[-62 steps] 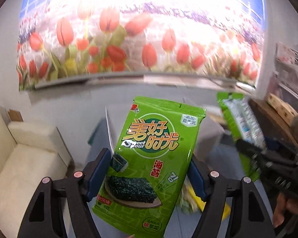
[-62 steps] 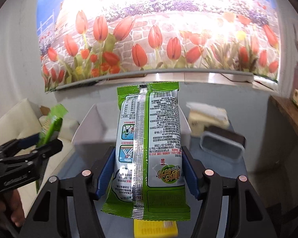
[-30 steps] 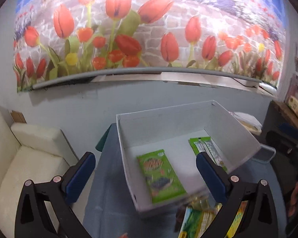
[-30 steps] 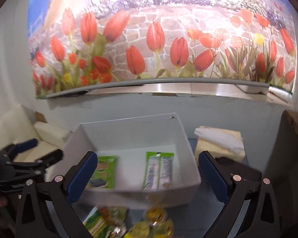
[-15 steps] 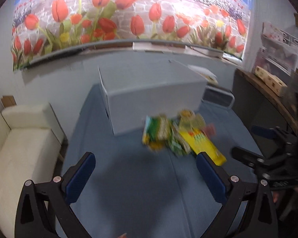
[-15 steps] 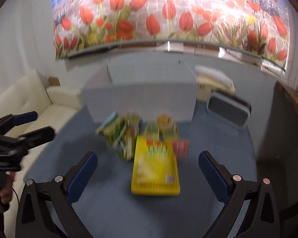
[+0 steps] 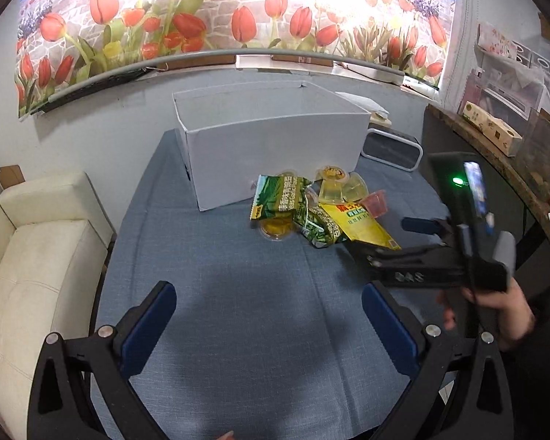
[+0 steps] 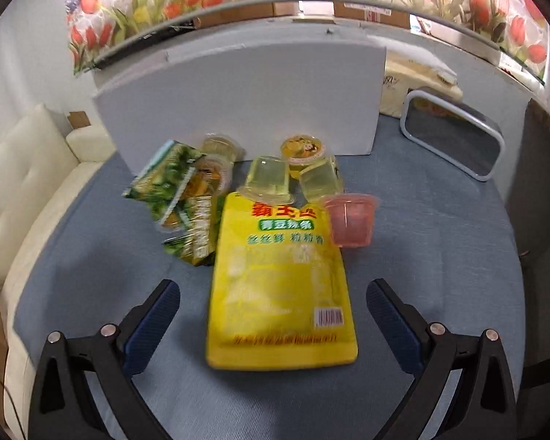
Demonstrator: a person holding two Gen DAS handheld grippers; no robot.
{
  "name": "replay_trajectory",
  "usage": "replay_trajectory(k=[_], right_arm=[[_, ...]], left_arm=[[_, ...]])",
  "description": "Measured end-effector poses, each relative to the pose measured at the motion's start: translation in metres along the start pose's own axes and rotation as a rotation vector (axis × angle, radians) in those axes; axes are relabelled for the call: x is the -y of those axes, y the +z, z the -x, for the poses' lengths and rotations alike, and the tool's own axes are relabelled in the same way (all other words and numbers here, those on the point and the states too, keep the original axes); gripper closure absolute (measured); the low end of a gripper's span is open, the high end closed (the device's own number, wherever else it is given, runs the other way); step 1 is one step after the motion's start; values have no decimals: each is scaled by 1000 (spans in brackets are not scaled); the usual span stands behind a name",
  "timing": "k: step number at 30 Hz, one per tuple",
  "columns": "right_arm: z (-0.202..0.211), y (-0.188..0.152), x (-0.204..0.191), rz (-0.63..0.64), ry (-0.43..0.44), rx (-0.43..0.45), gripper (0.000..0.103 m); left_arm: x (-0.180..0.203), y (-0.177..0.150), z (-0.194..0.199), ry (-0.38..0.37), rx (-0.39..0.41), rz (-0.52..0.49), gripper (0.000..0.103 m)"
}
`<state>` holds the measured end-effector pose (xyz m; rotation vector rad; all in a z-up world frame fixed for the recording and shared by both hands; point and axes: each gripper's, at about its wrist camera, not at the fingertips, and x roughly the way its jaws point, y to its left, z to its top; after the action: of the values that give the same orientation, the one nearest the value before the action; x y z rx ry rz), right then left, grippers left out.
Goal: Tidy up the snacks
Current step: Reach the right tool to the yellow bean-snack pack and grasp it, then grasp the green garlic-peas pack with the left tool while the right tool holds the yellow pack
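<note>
Both grippers spread wide, nothing between the blue pads. Left gripper (image 7: 267,315) low in the frame of its own view, above bare blue tablecloth (image 7: 220,275), well short of the snack pile. Right gripper (image 8: 273,308) at the bottom of its view, straddling the near end of a yellow pouch (image 8: 280,286) without touching it; seen again at right of the left view (image 7: 385,238), held in a hand (image 7: 495,311), fingertips close to the pouch's near corner.

Pile at frame centre in both views, just in front of a white box (image 7: 271,146). Yellow pouch lying flat, red and green print at its far end. Green packets (image 8: 179,201) tumbled to its left, overlapping, one propped up on edge. Clear yellowish jelly cups (image 8: 267,179) at the pouch's far edge, a lidded one (image 8: 304,150) behind them against the box wall. Pink cup (image 8: 350,220) upright just right of the pouch.

Black framed mirror (image 8: 454,139) lying at upper right, cream sofa (image 7: 29,256) along the left edge.
</note>
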<state>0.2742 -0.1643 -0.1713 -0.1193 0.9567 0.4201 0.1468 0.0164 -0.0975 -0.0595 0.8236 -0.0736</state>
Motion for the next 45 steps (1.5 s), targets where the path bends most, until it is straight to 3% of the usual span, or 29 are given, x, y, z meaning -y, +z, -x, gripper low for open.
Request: replay_trajectory(k=[7, 12, 15, 17, 19, 22, 29, 36, 41, 45], right_arm=[[-25, 5, 6, 16, -23, -56, 0], [-27, 4, 2, 45, -34, -40, 1], [-20, 1, -1, 56, -60, -18, 20], [-18, -1, -1, 45, -52, -20, 23], [-13, -1, 2, 34, -44, -18, 36], [-6, -5, 6, 24, -7, -17, 44], [29, -25, 9, 9, -2, 43, 45], [80, -34, 5, 10, 18, 118, 45], [99, -44, 8, -12, 41, 124, 45], [105, -52, 11, -28, 39, 131, 45]], left_arm=[[-1, -2, -12, -8, -28, 1, 0], [1, -4, -17, -13, -46, -4, 0], [-1, -5, -19, -24, -58, 9, 0], [-3, -5, -20, -19, -59, 14, 0], [-4, -4, -21, -23, -61, 19, 0], [-1, -3, -22, -40, -59, 16, 0], [3, 5, -37, -57, -72, 7, 0], [-2, 37, -88, -46, -96, 23, 0], [18, 57, -119, -16, -97, -82, 0], [22, 70, -151, -4, -148, -85, 0]])
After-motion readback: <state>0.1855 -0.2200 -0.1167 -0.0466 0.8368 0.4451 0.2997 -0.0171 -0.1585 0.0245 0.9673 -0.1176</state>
